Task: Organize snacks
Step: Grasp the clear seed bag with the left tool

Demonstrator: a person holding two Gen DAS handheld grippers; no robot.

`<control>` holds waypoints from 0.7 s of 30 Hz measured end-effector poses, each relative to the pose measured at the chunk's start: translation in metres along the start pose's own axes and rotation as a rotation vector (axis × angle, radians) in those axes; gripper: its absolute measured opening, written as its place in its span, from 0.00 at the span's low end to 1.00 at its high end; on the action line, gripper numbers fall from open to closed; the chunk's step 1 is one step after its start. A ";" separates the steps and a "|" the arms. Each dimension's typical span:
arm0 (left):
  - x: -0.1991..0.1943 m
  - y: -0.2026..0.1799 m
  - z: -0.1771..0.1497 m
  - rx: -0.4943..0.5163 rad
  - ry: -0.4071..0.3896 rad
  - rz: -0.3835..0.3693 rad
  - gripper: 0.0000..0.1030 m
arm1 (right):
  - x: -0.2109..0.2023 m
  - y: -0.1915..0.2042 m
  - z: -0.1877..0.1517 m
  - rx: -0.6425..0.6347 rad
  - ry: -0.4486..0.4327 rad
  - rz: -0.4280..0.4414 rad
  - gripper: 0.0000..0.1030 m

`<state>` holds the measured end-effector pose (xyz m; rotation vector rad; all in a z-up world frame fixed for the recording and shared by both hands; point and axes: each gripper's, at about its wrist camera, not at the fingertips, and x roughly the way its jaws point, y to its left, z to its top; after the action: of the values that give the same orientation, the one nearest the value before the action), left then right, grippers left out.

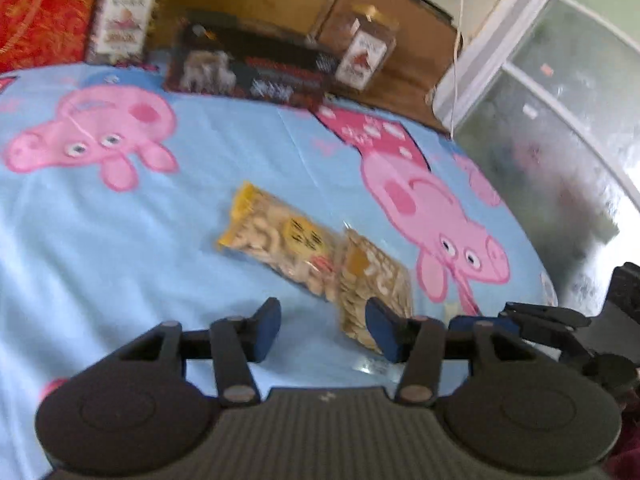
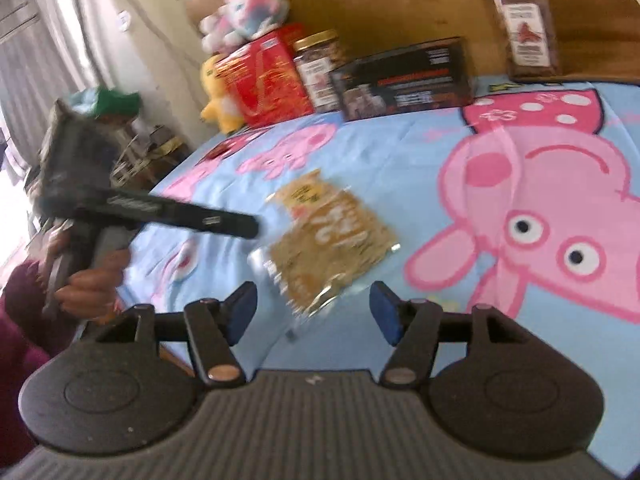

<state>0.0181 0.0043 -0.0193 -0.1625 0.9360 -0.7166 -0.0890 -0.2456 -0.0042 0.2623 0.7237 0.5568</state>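
Two clear snack packets (image 1: 316,256), yellow-labelled, pale pieces inside, overlapping on sheet; left gripper (image 1: 322,328), right gripper (image 2: 312,310) fingers released.

two snack packets (image 1: 280,248), two jars (image 1: 122,20), one box (image 1: 256,68)

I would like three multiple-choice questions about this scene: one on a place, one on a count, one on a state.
1. Where do the snack packets lie?
A. on the blue cartoon bedsheet
B. inside the black box
C. on the floor

2. How many gold-lidded jars stand at the far edge?
A. one
B. two
C. four

3. How is the right gripper?
A. shut on a packet
B. shut on a jar
C. open, holding nothing

Answers: 1 A, the packets rest flat on the sheet. 2 B, one jar left of the box, one jar to its right. 3 C, its blue pads stand apart, with nothing pressed between them.
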 end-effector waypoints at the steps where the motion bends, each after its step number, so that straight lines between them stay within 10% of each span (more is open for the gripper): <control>1: 0.003 -0.006 0.001 0.018 -0.008 0.006 0.44 | 0.002 0.003 -0.001 -0.016 0.012 0.013 0.67; 4: 0.014 -0.017 0.003 0.019 0.061 -0.039 0.26 | 0.015 0.009 -0.003 -0.011 0.055 0.004 0.67; 15: 0.032 -0.033 0.016 -0.009 0.105 -0.098 0.31 | 0.022 -0.009 0.003 0.077 -0.034 -0.018 0.67; 21: 0.050 -0.031 0.044 -0.086 0.113 -0.169 0.12 | 0.024 -0.009 0.016 0.031 -0.079 -0.077 0.68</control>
<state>0.0563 -0.0582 -0.0138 -0.2819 1.0710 -0.8484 -0.0597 -0.2402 -0.0103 0.2822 0.6635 0.4605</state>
